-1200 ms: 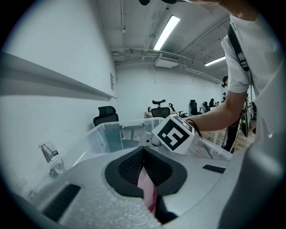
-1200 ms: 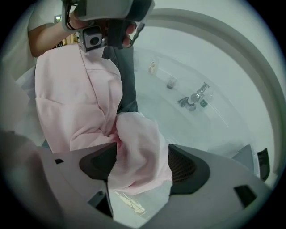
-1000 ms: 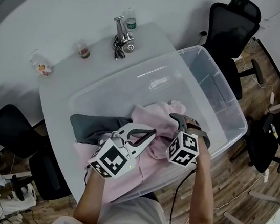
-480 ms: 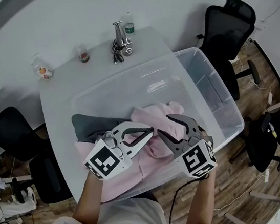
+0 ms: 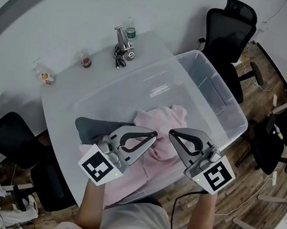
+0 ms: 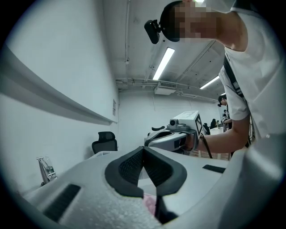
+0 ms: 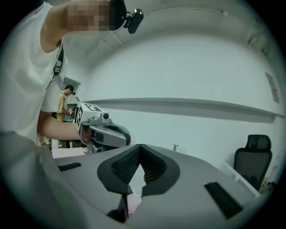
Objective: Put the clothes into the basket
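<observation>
Since a second ago, both grippers are being drawn back and lifted off the pink garment [image 5: 158, 123], which is lying in the basket [image 5: 213, 68], its near part draped over the near rim. It is being judged soft, light and limp; a bunched fold of the overhang looks the best hold. Left gripper [image 5: 155, 135] is being held shut and empty; right gripper [image 5: 171, 133] is being closed fully on nothing. A grey garment [image 5: 91, 128] is lying alongside. Free room is being noted in the basket's far half.

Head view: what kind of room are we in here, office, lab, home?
Most likely an office or lab workspace. Black swivel office chairs stand beside a white table on a wood-look floor, and the left gripper view shows long ceiling strip lights.
</observation>
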`<act>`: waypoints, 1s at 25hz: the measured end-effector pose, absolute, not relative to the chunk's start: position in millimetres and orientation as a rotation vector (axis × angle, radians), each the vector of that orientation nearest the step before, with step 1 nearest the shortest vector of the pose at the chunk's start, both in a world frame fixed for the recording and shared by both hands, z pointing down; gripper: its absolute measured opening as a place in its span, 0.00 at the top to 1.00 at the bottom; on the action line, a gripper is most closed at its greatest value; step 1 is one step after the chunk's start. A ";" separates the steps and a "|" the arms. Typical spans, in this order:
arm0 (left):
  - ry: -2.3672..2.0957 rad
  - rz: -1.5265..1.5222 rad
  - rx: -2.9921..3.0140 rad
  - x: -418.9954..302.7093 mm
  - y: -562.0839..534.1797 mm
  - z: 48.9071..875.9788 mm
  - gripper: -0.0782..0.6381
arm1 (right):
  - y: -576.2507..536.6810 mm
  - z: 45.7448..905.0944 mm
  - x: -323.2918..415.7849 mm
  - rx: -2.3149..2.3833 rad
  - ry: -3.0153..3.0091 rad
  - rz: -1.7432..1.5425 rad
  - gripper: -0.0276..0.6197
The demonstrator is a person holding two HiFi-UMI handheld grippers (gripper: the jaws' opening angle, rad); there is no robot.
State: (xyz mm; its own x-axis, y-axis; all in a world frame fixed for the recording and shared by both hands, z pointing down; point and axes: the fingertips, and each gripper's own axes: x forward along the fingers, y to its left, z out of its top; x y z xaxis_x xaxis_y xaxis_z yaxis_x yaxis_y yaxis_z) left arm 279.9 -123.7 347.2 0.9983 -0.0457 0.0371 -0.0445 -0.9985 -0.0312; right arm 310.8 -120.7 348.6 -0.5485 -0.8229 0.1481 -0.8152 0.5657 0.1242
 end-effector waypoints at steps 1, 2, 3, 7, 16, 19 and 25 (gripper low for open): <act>0.065 -0.057 -3.114 278.4 -121.2 348.4 0.89 | -115.7 345.9 310.3 1.395 -2.632 -0.054 0.95; 0.062 -0.054 -3.119 277.0 -118.8 349.5 0.89 | -111.1 344.0 309.9 1.409 -2.653 -0.054 0.95; 0.060 -0.051 -3.123 275.6 -116.6 350.5 0.89 | -107.0 343.9 309.6 1.419 -2.665 -0.054 0.95; 0.042 -0.030 -3.134 269.7 -108.2 350.7 0.89 | -96.5 350.1 307.3 1.457 -2.666 -0.034 0.95; 0.059 -0.002 -3.134 261.2 -98.9 348.3 0.89 | -86.3 346.1 303.6 1.498 -2.682 -0.090 0.95; 0.067 0.007 -3.130 258.0 -96.1 346.8 0.89 | -83.1 345.5 300.9 1.500 -2.679 -0.099 0.95; 0.070 0.000 -3.122 254.8 -90.4 345.9 0.89 | -75.6 346.2 298.1 1.503 -2.667 -0.101 0.95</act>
